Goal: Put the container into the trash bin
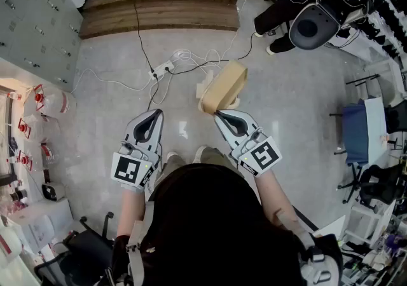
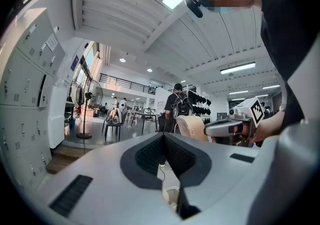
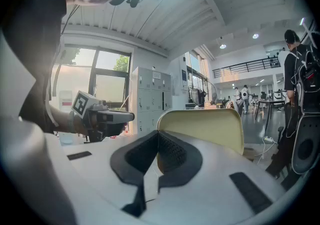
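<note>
A beige, shallow container [image 1: 224, 84] hangs over the floor in front of me, tilted on its edge. My right gripper [image 1: 217, 113] is shut on its near rim. In the right gripper view the container [image 3: 205, 126] stands up just behind the closed right gripper [image 3: 158, 133]. My left gripper [image 1: 158, 112] is level beside it on the left, shut with nothing between its pads and apart from the container. From the left gripper view, past the closed left gripper [image 2: 164, 135], the container [image 2: 192, 128] and the right gripper [image 2: 235, 126] show at the right. No trash bin is recognisable in any view.
White cables and a power strip [image 1: 162, 68] lie on the floor ahead, in front of a wooden step [image 1: 159, 5]. Grey lockers [image 1: 32, 18] line the left. A seated person [image 1: 280, 18] is at the far right, with a blue chair [image 1: 359, 132] on the right.
</note>
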`<control>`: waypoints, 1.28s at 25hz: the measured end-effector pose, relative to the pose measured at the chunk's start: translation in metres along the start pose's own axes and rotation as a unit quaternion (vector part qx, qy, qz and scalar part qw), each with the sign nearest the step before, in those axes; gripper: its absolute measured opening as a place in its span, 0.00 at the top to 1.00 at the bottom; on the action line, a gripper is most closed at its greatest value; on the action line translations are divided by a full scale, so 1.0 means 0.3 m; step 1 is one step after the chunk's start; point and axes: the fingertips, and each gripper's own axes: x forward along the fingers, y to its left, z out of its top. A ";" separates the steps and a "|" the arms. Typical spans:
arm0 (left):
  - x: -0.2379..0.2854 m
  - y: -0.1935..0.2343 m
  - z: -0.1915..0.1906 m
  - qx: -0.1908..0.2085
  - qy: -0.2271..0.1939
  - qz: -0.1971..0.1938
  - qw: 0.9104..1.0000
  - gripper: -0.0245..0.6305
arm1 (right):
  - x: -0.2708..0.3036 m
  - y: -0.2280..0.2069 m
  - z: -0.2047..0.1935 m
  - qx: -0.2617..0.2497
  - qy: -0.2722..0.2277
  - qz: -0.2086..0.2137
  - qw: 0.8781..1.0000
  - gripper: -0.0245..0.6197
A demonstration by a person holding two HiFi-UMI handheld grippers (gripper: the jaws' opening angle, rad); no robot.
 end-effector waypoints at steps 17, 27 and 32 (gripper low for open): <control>0.172 -0.198 -0.032 0.025 0.035 0.000 0.999 0.95 | -0.182 -0.149 -0.052 0.013 -0.006 -0.005 1.000 0.93; 0.311 -0.272 -0.074 0.046 0.061 -0.007 0.997 0.95 | -0.244 -0.260 -0.095 0.006 -0.002 -0.016 1.000 0.93; 0.395 -0.222 -0.094 0.043 0.062 -0.016 0.997 0.95 | -0.193 -0.327 -0.111 -0.012 0.006 -0.021 1.000 0.93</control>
